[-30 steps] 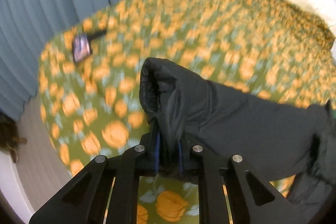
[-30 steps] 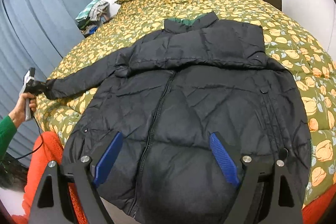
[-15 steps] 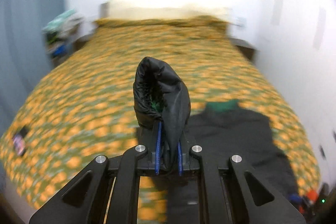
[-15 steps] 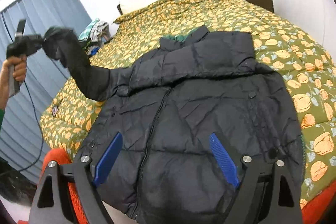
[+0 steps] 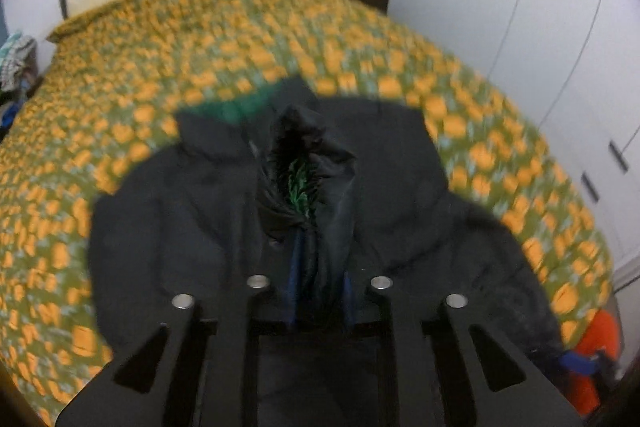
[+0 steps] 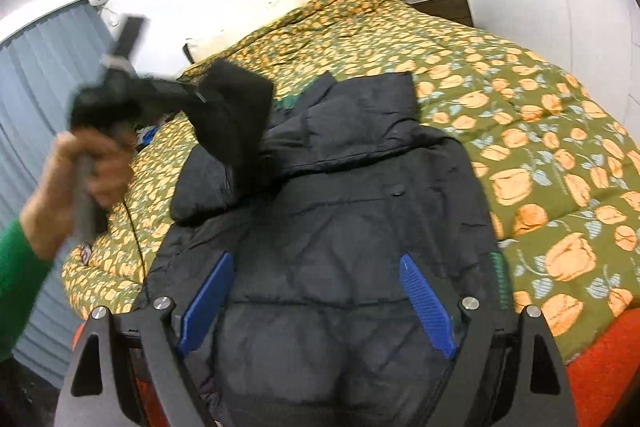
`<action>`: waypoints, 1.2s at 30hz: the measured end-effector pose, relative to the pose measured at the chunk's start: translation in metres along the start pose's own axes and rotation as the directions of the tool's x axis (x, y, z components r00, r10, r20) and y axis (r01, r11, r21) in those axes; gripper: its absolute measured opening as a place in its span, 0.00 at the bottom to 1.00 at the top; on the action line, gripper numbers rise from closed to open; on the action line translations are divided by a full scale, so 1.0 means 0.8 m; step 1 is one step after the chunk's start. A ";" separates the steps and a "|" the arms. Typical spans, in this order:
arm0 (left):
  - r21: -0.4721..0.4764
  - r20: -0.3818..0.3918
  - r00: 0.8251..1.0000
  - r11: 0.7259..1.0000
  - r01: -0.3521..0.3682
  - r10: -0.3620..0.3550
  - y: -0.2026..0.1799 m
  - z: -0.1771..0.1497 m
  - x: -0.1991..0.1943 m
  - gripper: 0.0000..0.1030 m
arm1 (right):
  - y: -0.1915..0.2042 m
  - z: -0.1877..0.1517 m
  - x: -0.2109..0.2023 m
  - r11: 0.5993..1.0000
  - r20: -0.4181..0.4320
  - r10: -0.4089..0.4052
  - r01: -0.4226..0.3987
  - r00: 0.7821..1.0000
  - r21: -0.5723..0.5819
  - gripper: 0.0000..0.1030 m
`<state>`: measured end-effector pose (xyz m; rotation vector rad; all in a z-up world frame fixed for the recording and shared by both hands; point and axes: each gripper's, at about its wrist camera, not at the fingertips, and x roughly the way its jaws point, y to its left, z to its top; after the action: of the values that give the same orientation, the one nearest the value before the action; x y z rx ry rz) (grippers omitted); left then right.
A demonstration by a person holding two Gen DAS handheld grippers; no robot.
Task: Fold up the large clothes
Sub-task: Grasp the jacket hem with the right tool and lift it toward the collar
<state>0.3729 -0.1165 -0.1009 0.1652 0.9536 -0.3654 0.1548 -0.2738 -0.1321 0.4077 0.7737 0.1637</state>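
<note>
A large black puffer jacket [image 6: 340,219] with a green inner lining lies front-up on the bed, collar toward the headboard; it also shows in the left wrist view [image 5: 420,195]. My left gripper [image 5: 318,267] is shut on the cuff of the jacket's left sleeve [image 5: 304,163] and holds it raised above the jacket's chest. In the right wrist view the left gripper [image 6: 120,99] and the lifted sleeve [image 6: 236,119] appear at the left, blurred. My right gripper [image 6: 316,303] is open and empty above the jacket's hem.
The bed [image 6: 540,131] has a green cover with orange flowers. A small dark object [image 6: 85,252] lies near its left edge. Blue curtains [image 6: 36,75] hang at the left, a nightstand [image 6: 444,5] stands by the headboard, and white wardrobe doors [image 5: 560,27] are on the right.
My left gripper has lifted the sleeve cuff off the bed's left side and swung it up and inward over the jacket's chest. My right gripper stays open above the hem.
</note>
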 end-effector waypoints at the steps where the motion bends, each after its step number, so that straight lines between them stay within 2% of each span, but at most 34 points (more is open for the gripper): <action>1: 0.011 -0.023 1.000 1.000 0.016 -0.016 -0.010 -0.009 0.015 0.41 | -0.004 0.000 0.000 1.000 -0.003 -0.009 0.009 1.000 0.003 0.85; 2: 0.014 -0.034 0.999 1.000 0.026 -0.025 -0.020 -0.014 0.020 0.64 | -0.008 0.000 0.001 1.000 -0.008 -0.019 0.019 1.000 0.007 0.85; 3: 0.016 -0.030 0.999 1.000 0.027 -0.027 -0.028 -0.022 0.019 0.78 | -0.013 0.000 0.003 0.999 -0.015 -0.028 0.028 0.999 0.015 0.85; 4: 0.020 -0.022 0.999 0.999 0.029 -0.029 -0.032 -0.027 0.015 0.81 | -0.018 0.001 0.006 0.999 -0.024 -0.034 0.034 0.999 0.027 0.85; 8: 0.011 0.017 0.993 0.993 0.116 -0.116 -0.026 -0.060 -0.030 0.83 | -0.028 0.010 0.014 0.998 -0.043 -0.047 0.049 0.998 0.036 0.85; 11: -0.027 0.068 0.987 0.989 0.146 -0.144 0.002 -0.089 -0.067 0.95 | -0.024 0.034 0.025 0.999 -0.037 -0.033 0.034 0.999 0.007 0.85; 15: -0.090 0.092 0.995 0.995 0.049 -0.041 0.063 -0.135 -0.101 0.95 | -0.016 0.071 0.058 0.998 -0.037 0.060 -0.060 0.998 0.012 0.85; 17: -0.144 0.086 0.996 0.990 0.008 0.004 0.091 -0.154 -0.108 0.95 | -0.016 0.092 0.094 0.994 -0.060 0.107 -0.105 0.992 0.035 0.85; 19: -0.201 0.075 0.997 0.980 -0.013 0.029 0.117 -0.173 -0.112 0.95 | -0.017 0.105 0.128 0.994 -0.075 0.104 -0.100 0.992 0.052 0.85; 23: -0.273 0.046 0.996 0.960 -0.066 0.082 0.148 -0.197 -0.110 0.95 | -0.034 0.116 0.213 0.989 -0.184 0.039 -0.012 0.982 0.145 0.84; 24: -0.277 0.040 0.995 0.958 -0.079 0.094 0.153 -0.200 -0.110 0.95 | -0.036 0.116 0.225 0.988 -0.199 0.046 -0.015 0.979 0.152 0.81; 25: -0.278 0.038 0.994 0.957 -0.088 0.103 0.157 -0.201 -0.110 0.95 | -0.035 0.118 0.234 0.987 -0.209 0.059 -0.026 0.976 0.157 0.51; 26: -0.277 0.040 0.993 0.956 -0.097 0.112 0.160 -0.201 -0.111 0.95 | -0.029 0.124 0.234 0.990 -0.209 0.049 -0.020 0.977 0.139 0.37; 27: -0.278 0.044 0.992 0.955 -0.102 0.119 0.163 -0.200 -0.112 0.95 | -0.022 0.131 0.229 0.994 -0.195 0.044 -0.023 0.980 0.109 0.34; 29: -0.283 0.049 0.991 0.953 -0.105 0.124 0.170 -0.193 -0.110 0.95 | -0.002 0.158 0.205 0.999 -0.119 0.037 -0.036 0.992 0.014 0.21; 33: -0.294 0.056 0.990 0.950 -0.105 0.127 0.172 -0.172 -0.094 0.95 | -0.004 0.208 0.183 0.999 -0.022 -0.004 0.003 1.000 -0.043 0.20; 34: -0.290 0.059 0.991 0.952 -0.100 0.122 0.170 -0.166 -0.087 0.95 | -0.012 0.217 0.188 0.999 -0.017 -0.025 0.024 1.000 -0.041 0.20; 36: -0.275 0.046 0.991 0.956 -0.106 0.123 0.168 -0.156 -0.070 0.95 | -0.025 0.225 0.215 0.997 -0.060 -0.060 0.057 0.996 -0.053 0.21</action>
<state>0.2987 0.0577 -0.1294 -0.0420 0.9176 -0.1295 0.4035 -0.2951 -0.1358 0.3325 0.8400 0.1414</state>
